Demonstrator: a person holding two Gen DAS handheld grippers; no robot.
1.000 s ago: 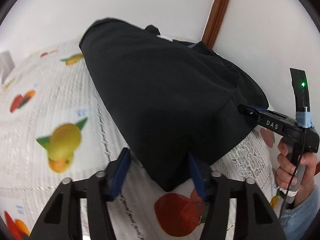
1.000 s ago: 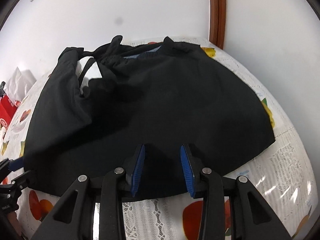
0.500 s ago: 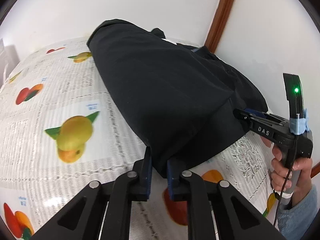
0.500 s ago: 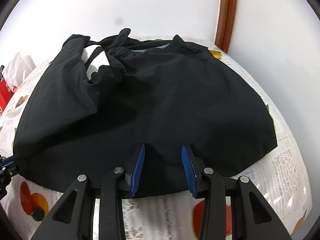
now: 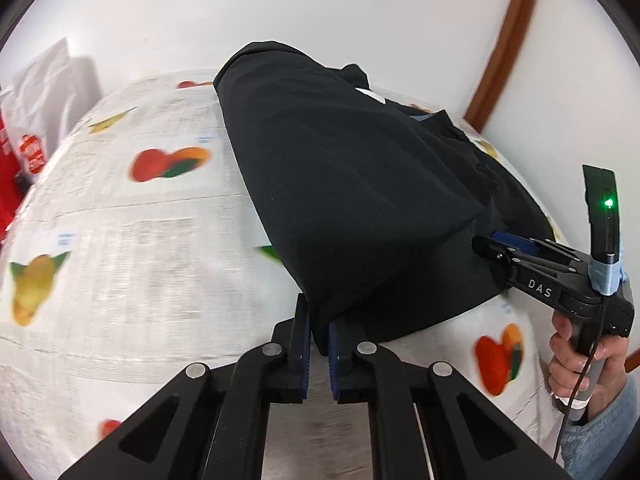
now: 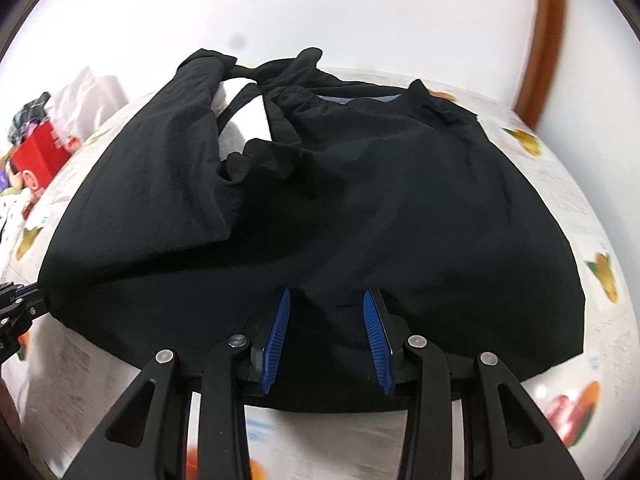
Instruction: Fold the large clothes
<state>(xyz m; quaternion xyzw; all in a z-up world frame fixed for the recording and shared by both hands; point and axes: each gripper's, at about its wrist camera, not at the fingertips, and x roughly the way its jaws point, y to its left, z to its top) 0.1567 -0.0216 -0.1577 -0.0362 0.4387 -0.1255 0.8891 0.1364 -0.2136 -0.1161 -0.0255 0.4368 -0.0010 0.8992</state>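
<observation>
- With left gripper [image 5: 319, 340] fingers pinching black wrinkled fabric garment [image 5: 360, 200] corner, right gripper [image 6: 330, 340] fingers spread astride hem.
- Close right before lifting; raise evenly, keeping hem taut over fruit-print lace-covered counter [image 5: 120, 240].

Left wrist cam sits low and close at the near-left corner of the black garment [image 5: 360, 208], looking along its own jaws across the fruit-print tabletop [image 5: 132, 240] toward the white wall and the brown trim [image 5: 508, 40]. Right wrist cam looks from the near hem, straight over the garment [image 6: 360, 208] to the same wall, also very close. Both share the garment, tabletop and trim. Left cam catches the right gripper [image 5: 494, 246] at its right edge; right cam catches the left gripper [image 6: 38, 294] at its left edge.
</observation>
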